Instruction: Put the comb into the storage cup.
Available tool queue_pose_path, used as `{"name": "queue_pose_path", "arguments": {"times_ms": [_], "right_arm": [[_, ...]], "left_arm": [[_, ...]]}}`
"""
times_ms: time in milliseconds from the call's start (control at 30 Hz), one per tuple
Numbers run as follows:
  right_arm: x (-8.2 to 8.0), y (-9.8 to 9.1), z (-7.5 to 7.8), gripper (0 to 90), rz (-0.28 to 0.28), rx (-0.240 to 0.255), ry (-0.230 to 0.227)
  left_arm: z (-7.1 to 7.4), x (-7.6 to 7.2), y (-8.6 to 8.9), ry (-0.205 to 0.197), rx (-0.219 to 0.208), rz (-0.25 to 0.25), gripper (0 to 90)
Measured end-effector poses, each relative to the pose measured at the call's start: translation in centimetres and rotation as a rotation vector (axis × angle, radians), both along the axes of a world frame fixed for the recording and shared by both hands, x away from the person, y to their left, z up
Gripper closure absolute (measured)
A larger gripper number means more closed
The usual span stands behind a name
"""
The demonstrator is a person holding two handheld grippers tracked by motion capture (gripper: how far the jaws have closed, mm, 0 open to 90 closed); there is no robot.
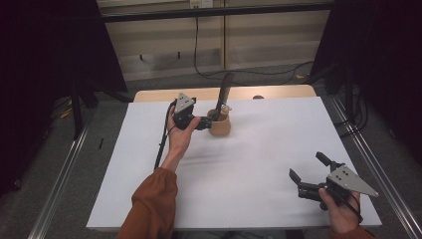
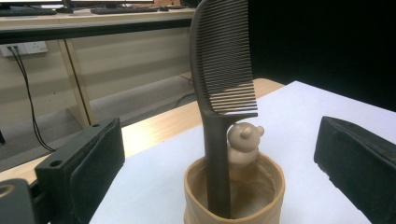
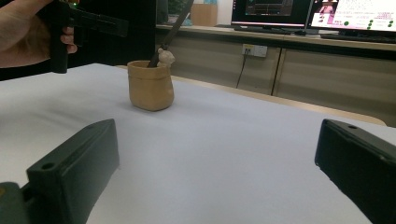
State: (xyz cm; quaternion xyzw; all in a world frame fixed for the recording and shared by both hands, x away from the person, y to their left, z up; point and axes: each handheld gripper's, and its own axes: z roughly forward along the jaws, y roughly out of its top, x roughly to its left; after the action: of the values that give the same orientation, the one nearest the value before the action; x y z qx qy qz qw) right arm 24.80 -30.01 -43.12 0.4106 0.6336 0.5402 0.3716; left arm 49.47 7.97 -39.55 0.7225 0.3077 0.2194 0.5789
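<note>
No legible text, label, brand, number or sign on anything here. The two monitors [image 3: 317,14] at the back of the room, seen in the right gripper view, show bright windows with lines and coloured dots, but the content is too small and blurred to read. The wall socket plate [image 3: 254,50] below them is blank as far as can be told. The tan cup [image 2: 233,196], the comb [image 2: 224,93] and the white table sheet [image 1: 259,164] carry no visible markings.
</note>
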Motion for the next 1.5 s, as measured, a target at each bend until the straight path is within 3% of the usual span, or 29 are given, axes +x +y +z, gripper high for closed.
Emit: {"name": "queue_pose_path", "arguments": {"times_ms": [100,200,267,600,700,767,967,1300,1400,1500], "right_arm": [[0.1,0.0,0.0,0.0,0.005,0.000,0.001],[0.1,0.0,0.0,0.0,0.005,-0.002,0.000],[0.1,0.1,0.0,0.0,0.008,-0.002,-0.002],[0.1,0.1,0.0,0.0,0.008,-0.006,-0.004],[0.0,0.1,0.0,0.0,0.004,-0.006,-0.004],[0.0,0.1,0.0,0.0,-0.003,-0.007,-0.002],[0.0,0.2,0.0,0.0,-0.011,-0.016,-0.002],[0.0,0.1,0.0,0.0,-0.016,-0.014,-0.004],[0.0,0.2,0.0,0.0,-0.013,-0.016,-0.005],[0.0,0.2,0.1,0.0,-0.015,-0.018,-0.006]], "left_arm": [[0.2,-0.4,0.2,-0.014,0.017,0.004,1.9],[0.1,-0.9,0.5,-0.016,-0.014,0.011,2.0],[0.1,-1.2,0.6,-0.028,-0.010,0.027,1.6],[0.7,-2.8,1.9,-0.056,-0.008,0.014,1.6],[0.7,-3.2,2.3,-0.052,-0.029,0.011,1.4],[0.6,-3.5,2.6,-0.065,-0.016,0.014,1.4],[0.3,-4.5,3.8,-0.066,-0.029,0.020,1.4],[1.3,-6.0,5.1,-0.093,-0.052,0.040,1.0],[1.2,-6.3,5.5,-0.084,-0.066,0.028,0.6],[1.2,-6.7,5.8,-0.075,-0.050,0.035,0.6]]}}
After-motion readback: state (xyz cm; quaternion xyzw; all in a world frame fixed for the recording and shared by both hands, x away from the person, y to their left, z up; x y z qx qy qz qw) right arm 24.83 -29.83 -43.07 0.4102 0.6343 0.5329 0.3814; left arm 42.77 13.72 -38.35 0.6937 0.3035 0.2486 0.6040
